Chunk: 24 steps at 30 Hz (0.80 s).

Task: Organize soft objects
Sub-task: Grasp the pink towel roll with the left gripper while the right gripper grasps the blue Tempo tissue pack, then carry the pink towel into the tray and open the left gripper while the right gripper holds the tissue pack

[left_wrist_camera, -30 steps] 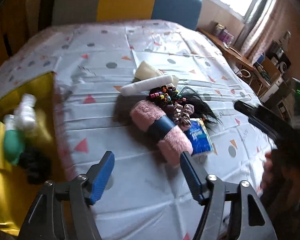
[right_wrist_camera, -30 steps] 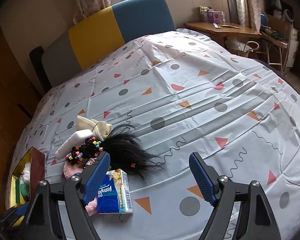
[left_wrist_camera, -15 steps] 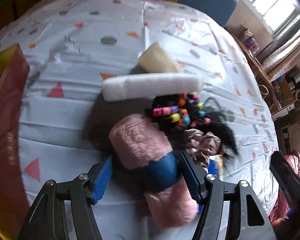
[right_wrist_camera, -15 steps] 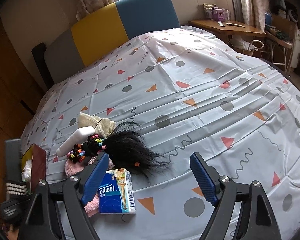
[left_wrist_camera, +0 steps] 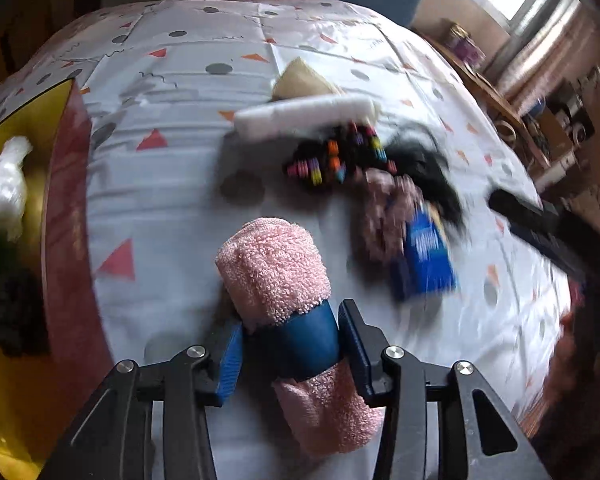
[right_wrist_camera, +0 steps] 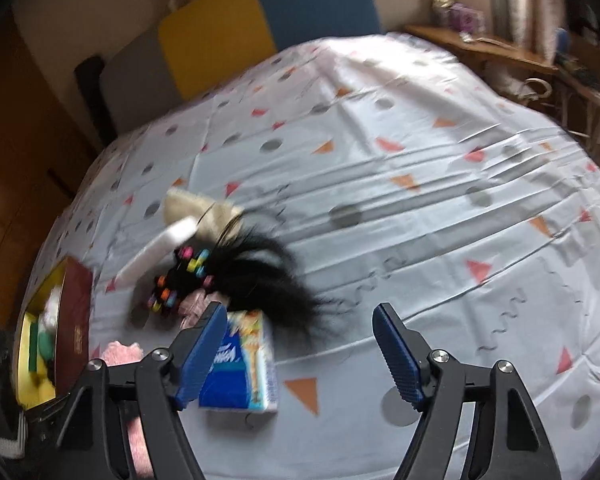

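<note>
My left gripper (left_wrist_camera: 290, 344) is shut on a rolled pink towel (left_wrist_camera: 274, 268) at its blue band and holds it just above the tablecloth. A pile lies beyond: a white foam roll (left_wrist_camera: 304, 118), a beige cloth (left_wrist_camera: 300, 82), colourful hair ties (left_wrist_camera: 334, 156), a black wig (left_wrist_camera: 432, 174), a pink scrunchie (left_wrist_camera: 380, 208) and a blue tissue pack (left_wrist_camera: 426, 256). My right gripper (right_wrist_camera: 300, 352) is open and empty, above the tissue pack (right_wrist_camera: 242, 376) and near the wig (right_wrist_camera: 268, 276). The towel's end (right_wrist_camera: 120, 354) shows at its left.
A yellow-lined box with a dark red wall (left_wrist_camera: 66, 216) stands at the table's left edge and holds white, green and black soft items (left_wrist_camera: 4, 192). It also shows in the right wrist view (right_wrist_camera: 74, 320). A chair (right_wrist_camera: 260, 28) stands behind the table.
My left gripper has closed on the pink towel's blue band and lifted it back from the pile. The right gripper has stayed open and shifted slightly.
</note>
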Motion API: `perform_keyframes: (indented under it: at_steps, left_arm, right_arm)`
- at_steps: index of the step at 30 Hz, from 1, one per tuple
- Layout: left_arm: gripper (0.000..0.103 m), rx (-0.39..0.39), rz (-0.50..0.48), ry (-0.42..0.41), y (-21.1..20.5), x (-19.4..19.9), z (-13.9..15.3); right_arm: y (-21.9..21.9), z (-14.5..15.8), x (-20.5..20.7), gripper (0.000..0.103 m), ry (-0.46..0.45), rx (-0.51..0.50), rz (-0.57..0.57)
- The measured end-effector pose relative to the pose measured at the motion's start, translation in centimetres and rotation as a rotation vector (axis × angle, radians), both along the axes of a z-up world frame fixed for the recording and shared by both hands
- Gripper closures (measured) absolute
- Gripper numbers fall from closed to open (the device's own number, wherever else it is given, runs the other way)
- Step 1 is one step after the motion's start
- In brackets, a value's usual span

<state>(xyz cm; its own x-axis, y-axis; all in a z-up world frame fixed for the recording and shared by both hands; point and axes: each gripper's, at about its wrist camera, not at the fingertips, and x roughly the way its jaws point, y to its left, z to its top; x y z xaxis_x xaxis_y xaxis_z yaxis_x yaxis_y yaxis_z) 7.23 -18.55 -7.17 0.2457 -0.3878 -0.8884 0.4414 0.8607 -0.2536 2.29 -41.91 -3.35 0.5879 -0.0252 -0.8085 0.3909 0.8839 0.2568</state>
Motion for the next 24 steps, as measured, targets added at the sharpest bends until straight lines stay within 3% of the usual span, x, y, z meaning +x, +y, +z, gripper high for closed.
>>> perform_keyframes:
  at_steps: [5, 9, 14, 16, 17, 21, 24]
  left_arm:
    - [0.057, 0.026, -0.05, -0.094, 1.0, -3.2, -0.2]
    - [0.056, 0.0, -0.043, -0.072, 1.3, -3.0, -0.7]
    - [0.054, 0.004, -0.046, -0.087, 1.1, -3.2, -0.8]
    - [0.053, 0.005, -0.046, -0.098, 0.9, -3.3, -0.9]
    - [0.053, 0.009, -0.047, -0.108, 0.8, -3.6, -1.0]
    - [0.052, 0.045, -0.07, -0.159, -0.4, -4.0, -1.3]
    - [0.057, 0.056, -0.079, -0.18, -0.6, -4.2, -1.2]
  right_arm:
    - [2.6, -1.0, 0.9, 0.026, 0.046, 0.018, 0.147]
    - [5.0, -2.1, 1.5, 0.026, 0.108, -0.032, 0.248]
    - [5.8, -3.5, 2.4, 0.026, 0.157, -0.08, 0.266]
    - [6.0, -3.9, 2.8, 0.032, 0.174, -0.108, 0.268]
    - [6.0, -4.1, 3.0, 0.052, 0.18, -0.106, 0.276]
    - [6.4, -4.3, 3.0, 0.051, 0.204, -0.132, 0.298]
    - [5.7, -4.6, 2.9, 0.05, 0.221, -0.092, 0.291]
